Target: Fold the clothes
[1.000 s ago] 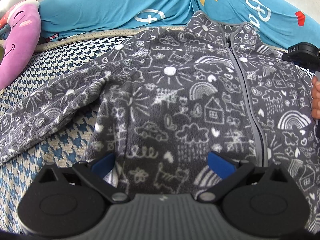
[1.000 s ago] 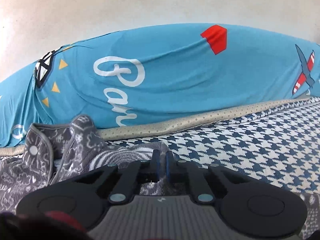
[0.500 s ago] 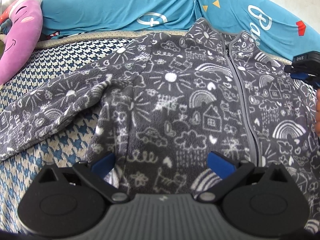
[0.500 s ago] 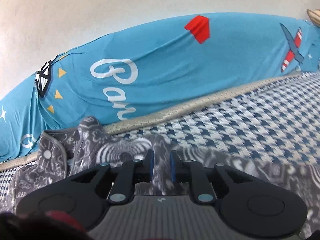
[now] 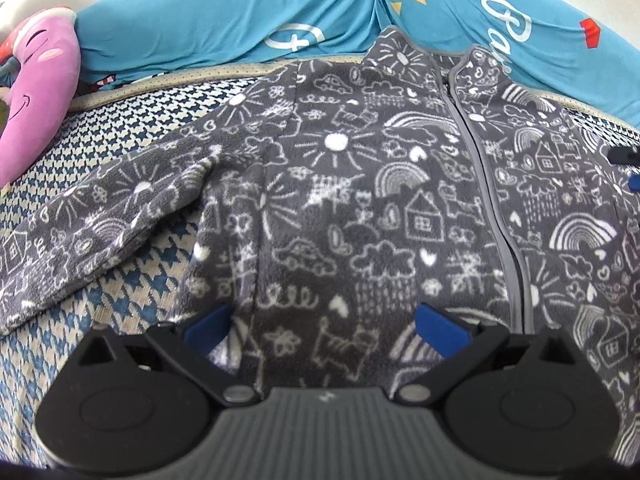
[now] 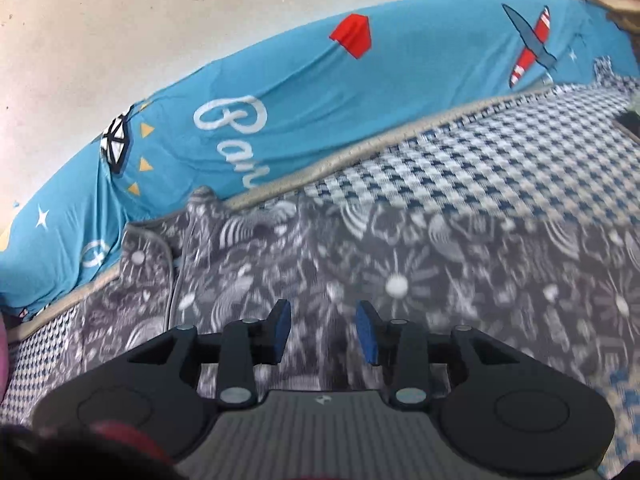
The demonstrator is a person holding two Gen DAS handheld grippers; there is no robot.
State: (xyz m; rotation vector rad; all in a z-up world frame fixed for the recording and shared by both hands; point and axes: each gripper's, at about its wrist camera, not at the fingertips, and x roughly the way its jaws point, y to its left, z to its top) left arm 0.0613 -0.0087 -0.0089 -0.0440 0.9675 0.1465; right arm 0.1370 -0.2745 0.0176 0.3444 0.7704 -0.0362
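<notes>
One garment is present: a grey fleece jacket [image 5: 360, 208] with white doodle print, laid front-up and zipped on the blue-and-cream houndstooth cover [image 5: 132, 292]. One sleeve [image 5: 100, 216] extends to the left of the left gripper's jaws; the collar [image 5: 436, 56] lies ahead of them, against the cover's far edge.

Two grippers are present. The left gripper [image 5: 324, 320] stands with jaws wide apart above the jacket's lower front; the fabric lies below and ahead of the jaws, and no part of it is pinched. The right gripper [image 6: 324, 330] has jaws partly apart and has just been opening. Nothing sits between its blue pads [image 6: 367, 332]; blurred jacket fabric lies beneath and ahead.

Surroundings: blue printed bedding [image 6: 320, 92] is bunched along the wall beyond both jaw pairs. One pink plush toy [image 5: 36, 96] lies far left of the left jaws. Nothing obstructs either jaw pair.
</notes>
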